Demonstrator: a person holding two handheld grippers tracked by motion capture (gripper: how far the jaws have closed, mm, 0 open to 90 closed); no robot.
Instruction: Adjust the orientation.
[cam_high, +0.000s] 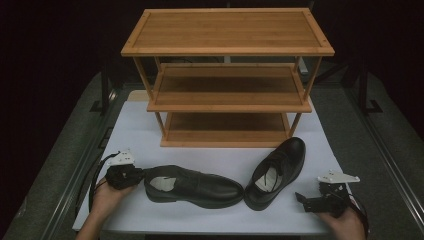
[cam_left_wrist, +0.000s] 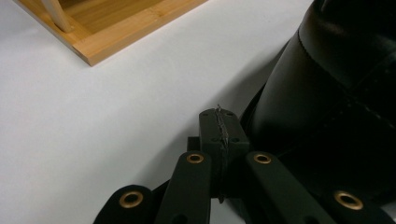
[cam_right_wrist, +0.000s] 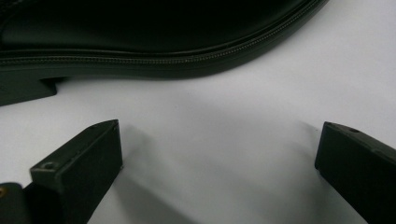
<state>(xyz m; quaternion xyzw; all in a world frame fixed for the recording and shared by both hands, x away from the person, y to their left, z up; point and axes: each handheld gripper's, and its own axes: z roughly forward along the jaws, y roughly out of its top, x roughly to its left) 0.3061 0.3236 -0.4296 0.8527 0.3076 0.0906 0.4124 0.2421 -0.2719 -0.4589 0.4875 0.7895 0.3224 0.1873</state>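
White table (cam_high: 150, 130): empty bamboo rack (cam_high: 227, 75), two black shoes (cam_high: 192, 186).

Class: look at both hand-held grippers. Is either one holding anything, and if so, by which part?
Nothing is held. The left hand-held gripper is shut on nothing beside the heel of the left shoe; the right hand-held gripper is open, short of the right shoe.

The left shoe (cam_left_wrist: 327, 116) runs off the left gripper view's right edge (toe unseen); the rack (cam_left_wrist: 107, 28) is cropped there too.

left tool (cam_high: 131, 173): jaws closed | right tool (cam_high: 306, 200): jaws wide apart
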